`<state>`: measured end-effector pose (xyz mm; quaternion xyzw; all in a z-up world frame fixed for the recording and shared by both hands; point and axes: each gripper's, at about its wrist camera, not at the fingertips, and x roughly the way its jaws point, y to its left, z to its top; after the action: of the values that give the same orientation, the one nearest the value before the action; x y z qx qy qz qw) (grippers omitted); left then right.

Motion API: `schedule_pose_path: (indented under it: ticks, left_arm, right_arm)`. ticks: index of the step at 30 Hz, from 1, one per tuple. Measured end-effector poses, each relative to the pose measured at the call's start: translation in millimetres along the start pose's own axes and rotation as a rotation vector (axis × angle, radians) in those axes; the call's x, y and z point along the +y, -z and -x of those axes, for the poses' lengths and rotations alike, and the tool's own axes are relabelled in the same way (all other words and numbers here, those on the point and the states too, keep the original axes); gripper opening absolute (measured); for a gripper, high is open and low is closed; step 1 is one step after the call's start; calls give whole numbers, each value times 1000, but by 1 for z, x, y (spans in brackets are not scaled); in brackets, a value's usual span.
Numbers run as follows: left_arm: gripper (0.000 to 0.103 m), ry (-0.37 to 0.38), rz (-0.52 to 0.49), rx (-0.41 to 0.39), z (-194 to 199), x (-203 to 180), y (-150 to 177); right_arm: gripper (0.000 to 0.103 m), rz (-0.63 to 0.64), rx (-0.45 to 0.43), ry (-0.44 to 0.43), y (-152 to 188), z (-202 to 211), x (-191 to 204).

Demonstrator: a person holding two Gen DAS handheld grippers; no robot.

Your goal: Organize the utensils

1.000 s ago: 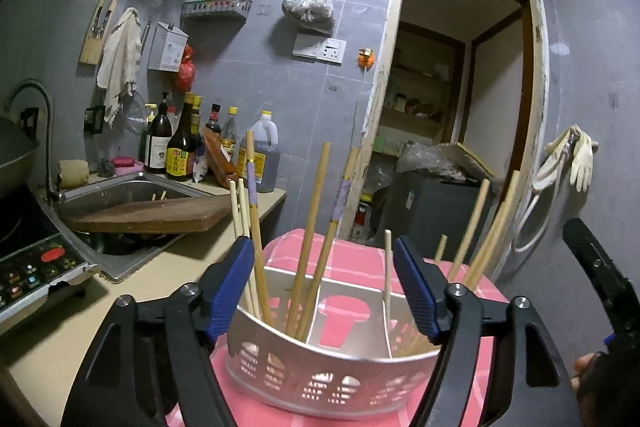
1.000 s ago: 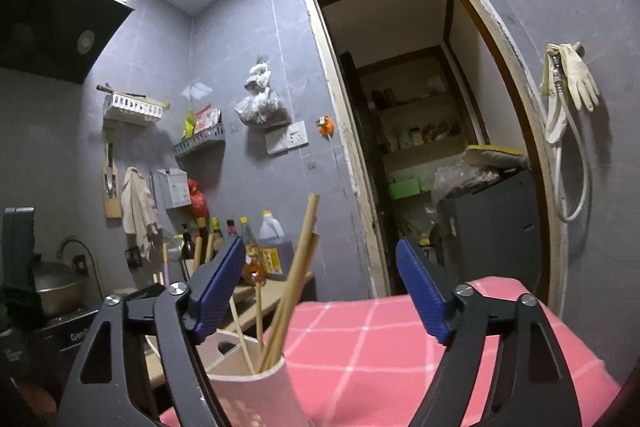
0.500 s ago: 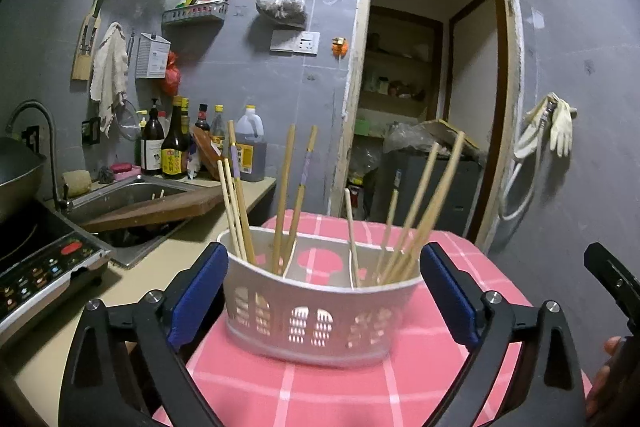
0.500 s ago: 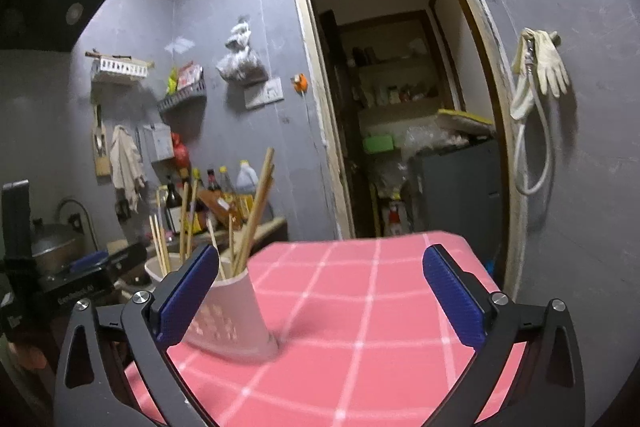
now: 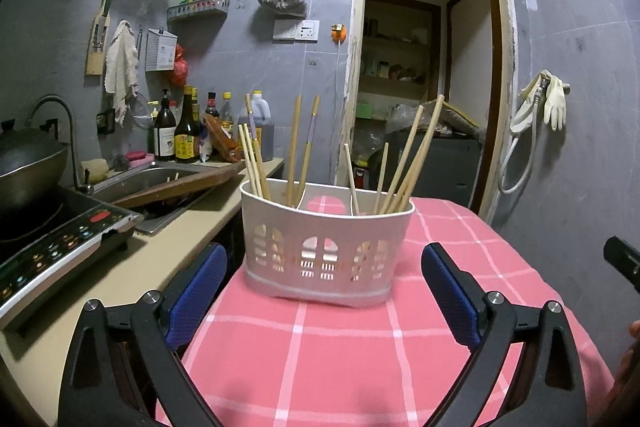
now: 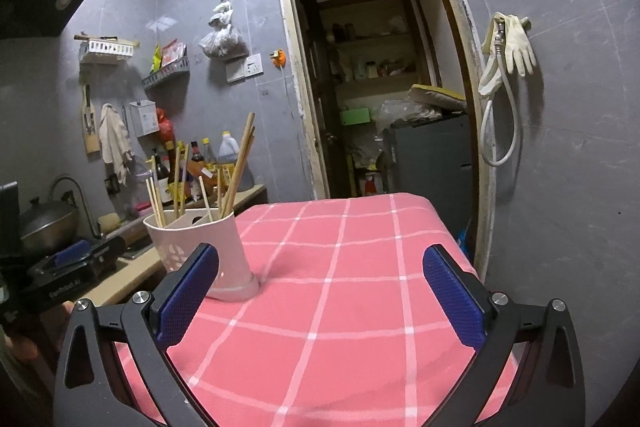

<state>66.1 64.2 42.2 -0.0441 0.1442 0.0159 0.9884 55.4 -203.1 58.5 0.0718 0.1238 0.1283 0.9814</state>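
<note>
Utensil holder (image 5: 326, 239) with chopsticks (image 5: 404, 155), seen dead ahead of the left gripper (image 5: 324, 291), whose jaws have just been spreading and now stand wide with nothing between them.

From the left gripper's blue ribbed pads (image 5: 450, 297) outward, the holder is found at frame centre, upright on the pink checked tablecloth (image 5: 340, 355), its long side lying across the view. In the right wrist view the right gripper (image 6: 320, 301) is likewise spread and empty, its jaws having just been opening too; the holder sits at lower left, partly behind the left-hand pad, so the left hand is judged nearer. The holder is of pale perforated plastic, curved and divided; the chopsticks are thin wood, leaning outward.
</note>
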Motion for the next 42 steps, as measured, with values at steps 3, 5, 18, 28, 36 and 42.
schedule_pose_path:
  ticks: [3, 5, 18, 28, 36, 42]
  left_arm:
    - [95, 1, -6, -2, 9, -2, 3]
    - [95, 2, -7, -6, 15, -2, 5]
    - [96, -54, -30, -50, 48, -3, 17]
    - [96, -82, -35, -79, 60, 1, 30]
    - [96, -80, -42, -88, 63, -1, 32]
    - [96, -80, -42, -89, 63, -1, 32]
  right_arm:
    - [103, 2, -4, -4, -3, 11, 2]
    - [103, 9, -4, -5, -5, 16, 6]
    - [103, 56, -40, 77, 22, 30, 18]
    - [103, 78, -65, 115, 30, 37, 19]
    - [103, 77, -69, 111, 30, 39, 18]
    - [103, 77, -68, 111, 31, 39, 18]
